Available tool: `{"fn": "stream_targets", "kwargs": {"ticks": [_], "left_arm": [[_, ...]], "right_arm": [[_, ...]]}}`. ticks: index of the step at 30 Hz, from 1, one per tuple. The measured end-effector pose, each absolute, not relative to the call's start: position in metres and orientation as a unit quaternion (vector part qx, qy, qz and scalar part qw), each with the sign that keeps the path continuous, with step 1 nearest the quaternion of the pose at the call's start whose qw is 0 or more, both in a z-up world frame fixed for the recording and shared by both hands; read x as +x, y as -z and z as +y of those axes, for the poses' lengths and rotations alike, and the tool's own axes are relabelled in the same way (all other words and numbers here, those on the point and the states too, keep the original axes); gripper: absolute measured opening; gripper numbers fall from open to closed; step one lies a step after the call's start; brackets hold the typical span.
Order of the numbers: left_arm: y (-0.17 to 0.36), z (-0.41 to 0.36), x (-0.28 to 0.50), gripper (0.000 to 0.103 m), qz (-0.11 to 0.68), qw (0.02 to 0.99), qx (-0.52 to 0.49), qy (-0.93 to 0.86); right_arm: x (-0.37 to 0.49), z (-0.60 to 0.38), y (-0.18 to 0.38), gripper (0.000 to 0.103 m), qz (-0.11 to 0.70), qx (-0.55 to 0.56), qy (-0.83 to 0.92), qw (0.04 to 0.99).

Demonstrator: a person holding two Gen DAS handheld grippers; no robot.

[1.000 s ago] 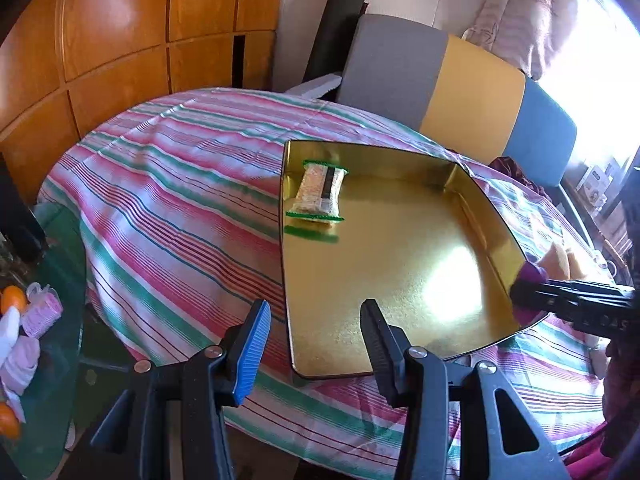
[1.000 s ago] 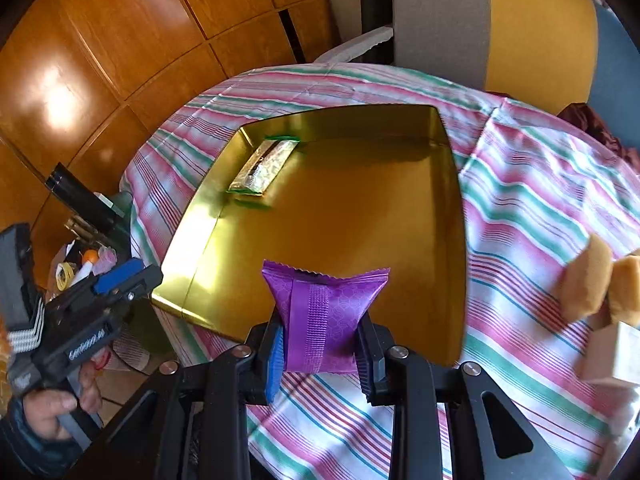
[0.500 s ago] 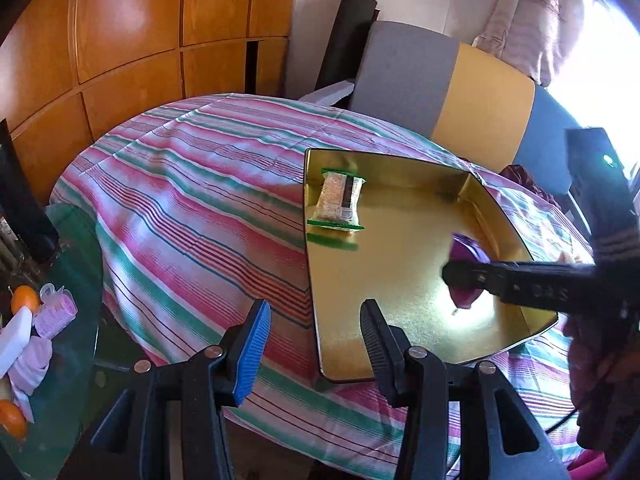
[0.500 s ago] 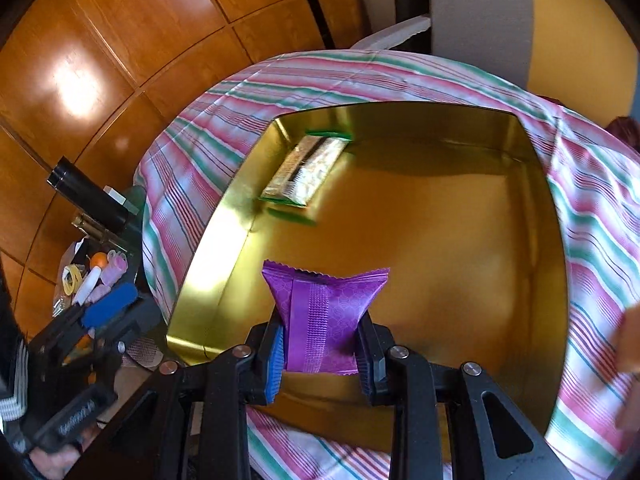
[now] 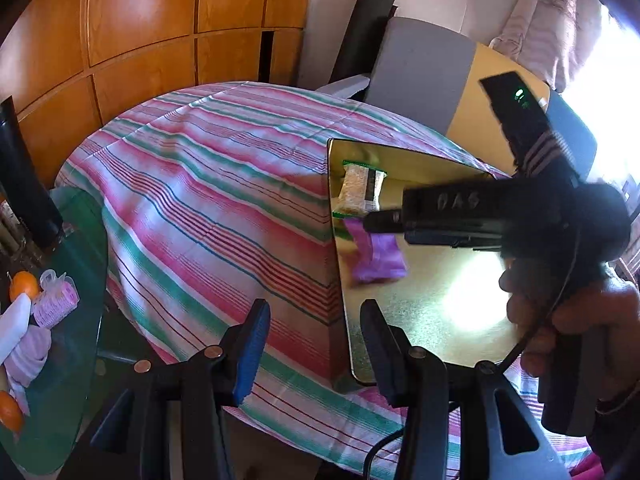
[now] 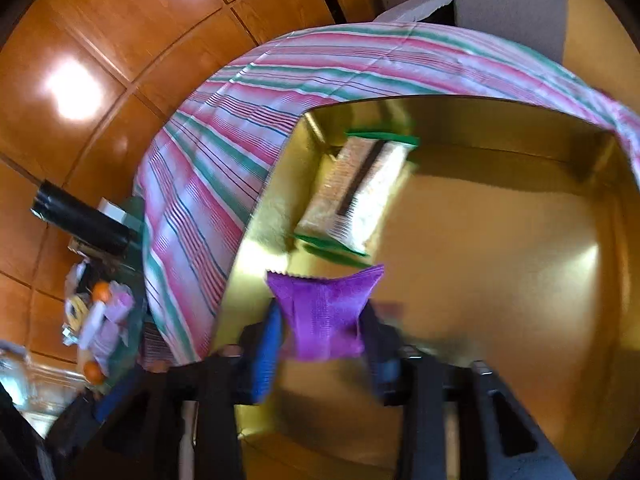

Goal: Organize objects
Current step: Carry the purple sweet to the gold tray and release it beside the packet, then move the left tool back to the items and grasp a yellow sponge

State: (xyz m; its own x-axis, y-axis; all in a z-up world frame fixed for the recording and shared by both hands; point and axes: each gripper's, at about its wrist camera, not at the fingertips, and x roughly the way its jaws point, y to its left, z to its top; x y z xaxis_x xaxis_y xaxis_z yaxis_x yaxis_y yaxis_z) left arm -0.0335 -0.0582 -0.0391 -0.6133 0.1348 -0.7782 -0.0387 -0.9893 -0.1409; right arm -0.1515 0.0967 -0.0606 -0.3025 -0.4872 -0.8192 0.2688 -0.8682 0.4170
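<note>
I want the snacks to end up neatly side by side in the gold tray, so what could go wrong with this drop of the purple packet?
1. The right tongs are opening with the purple packet between them, apparently not yet lying flat; it may tumble or land askew.
2. It sits close to the green-edged snack bar, so it could overlap it.
3. It is near the gold tray's left wall and may end up leaning there.
</note>
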Motion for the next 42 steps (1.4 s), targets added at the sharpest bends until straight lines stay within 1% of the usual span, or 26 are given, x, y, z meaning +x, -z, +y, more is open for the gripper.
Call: {"fn": "stream_targets", "kwargs": {"ticks": [1, 3, 7, 11, 13, 15, 16, 18, 24, 31, 35, 42], "left_arm": [[0.04, -0.059, -0.034, 0.047, -0.056, 0.048, -0.438, -0.896], [0.042, -0.059, -0.035, 0.047, -0.056, 0.045, -0.439, -0.895], [0.044, -0.058, -0.035, 0.047, -0.054, 0.043, -0.441, -0.895], [0.044, -0.055, -0.032, 0.047, -0.05, 0.043, -0.438, -0.896], [0.044, -0.053, -0.032, 0.047, -0.048, 0.046, -0.438, -0.897], [0.044, -0.051, -0.031, 0.047, -0.047, 0.048, -0.438, -0.897], [0.044, -0.051, -0.031, 0.047, -0.048, 0.049, -0.439, -0.896], [0.045, -0.051, -0.032, 0.047, -0.051, 0.051, -0.443, -0.894], [0.051, -0.046, -0.032, 0.047, -0.069, 0.068, -0.462, -0.882], [0.039, -0.01, -0.028, 0.047, -0.042, 0.119, -0.456, -0.881], [0.023, 0.02, -0.028, 0.047, -0.02, 0.154, -0.444, -0.883], [0.008, 0.084, -0.025, 0.047, 0.021, 0.223, -0.436, -0.872]], "right_arm": [[-0.151, 0.097, 0.059, 0.054, -0.107, 0.535, 0.803, 0.24], [-0.146, 0.098, 0.056, 0.064, -0.105, 0.53, 0.807, 0.239], [-0.135, 0.109, 0.053, 0.068, -0.098, 0.523, 0.816, 0.225], [-0.124, 0.12, 0.051, 0.076, -0.091, 0.512, 0.829, 0.207], [-0.118, 0.126, 0.047, 0.082, -0.084, 0.503, 0.838, 0.196], [-0.111, 0.132, 0.042, 0.092, -0.075, 0.49, 0.849, 0.185], [-0.107, 0.135, 0.038, 0.094, -0.071, 0.483, 0.854, 0.178], [-0.101, 0.141, 0.033, 0.102, -0.068, 0.471, 0.863, 0.171], [-0.074, 0.174, 0.022, 0.103, -0.069, 0.452, 0.878, 0.139], [-0.035, 0.247, 0.022, 0.103, -0.111, 0.443, 0.886, 0.085], [-0.008, 0.304, 0.023, 0.103, -0.135, 0.442, 0.886, 0.036], [0.042, 0.421, 0.021, 0.103, -0.174, 0.434, 0.88, -0.087]]}}
